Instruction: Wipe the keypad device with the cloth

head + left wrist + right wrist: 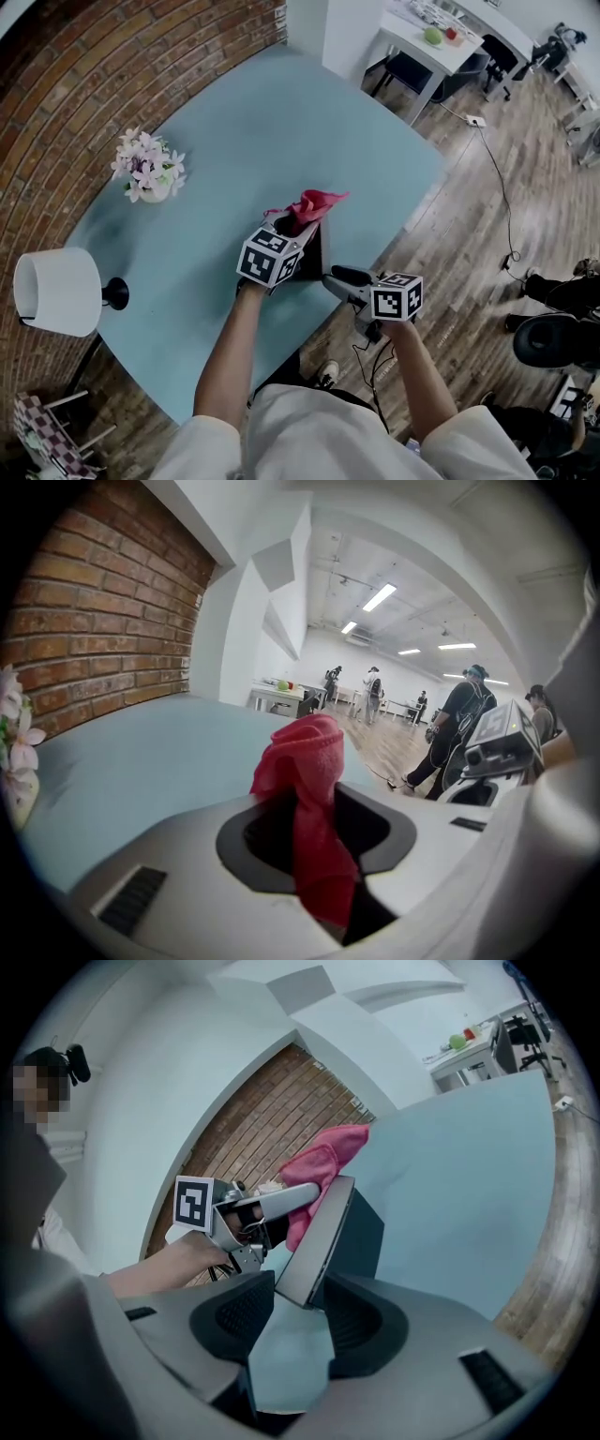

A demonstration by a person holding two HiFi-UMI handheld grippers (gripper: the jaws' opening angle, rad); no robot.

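Keypad device is clamped at its lower corner by the right gripper; the table edge lies just beside the device. Cloth is pinched in the left gripper, just above the device. Risk: under wiping pressure, the device may be twisted out of this corner hold and dropped.

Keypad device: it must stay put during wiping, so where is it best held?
Probably by its thin near edge, from the person's side. The keypad device stands tilted with that edge sticking out; the right gripper clamps there, leaving the face to the cloth.
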